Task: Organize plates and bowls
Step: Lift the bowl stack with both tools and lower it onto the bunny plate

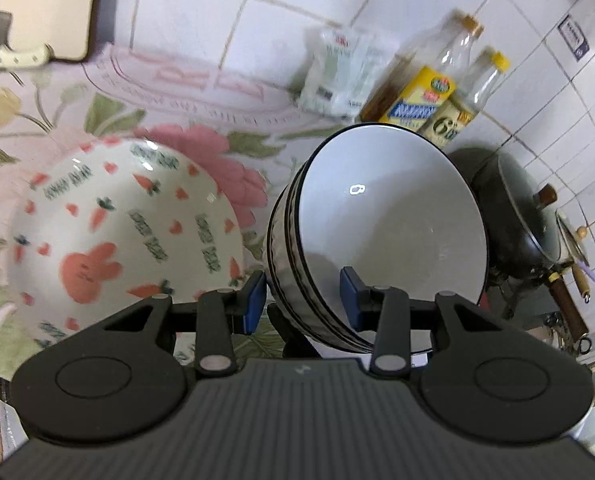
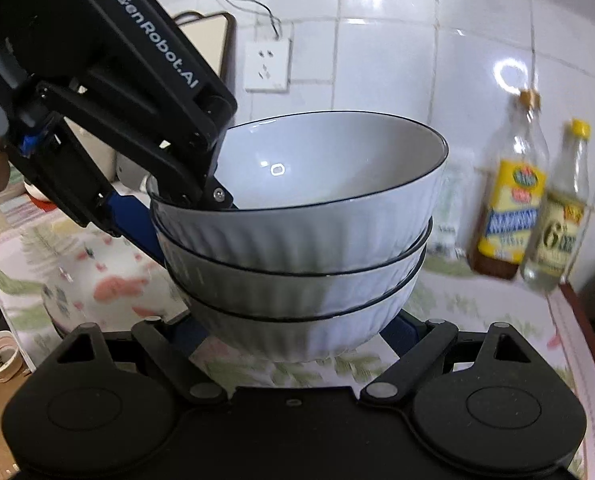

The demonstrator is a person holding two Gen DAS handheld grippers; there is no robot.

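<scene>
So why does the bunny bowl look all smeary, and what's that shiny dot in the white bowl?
Left wrist view: the bunny bowl is motion-blurred, while the white bowl is sharper, and the dot is a lamp's reflection. Right wrist view: the same glint shows, the bottles are blurred, and the wall tiles bend from the fisheye lens.

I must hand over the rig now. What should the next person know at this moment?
Left gripper: jaws straddle the rim of the stack of three white bowls, one finger inside, one outside; firm grip unclear.
Right gripper: open, fingers on both sides of the bottom bowl.
Carrot-print plate lies on the floral cloth, to the left of the stack in the left wrist view.
Done: three bowls nested.
Left: place the stack and the plate; destination not visible.
</scene>
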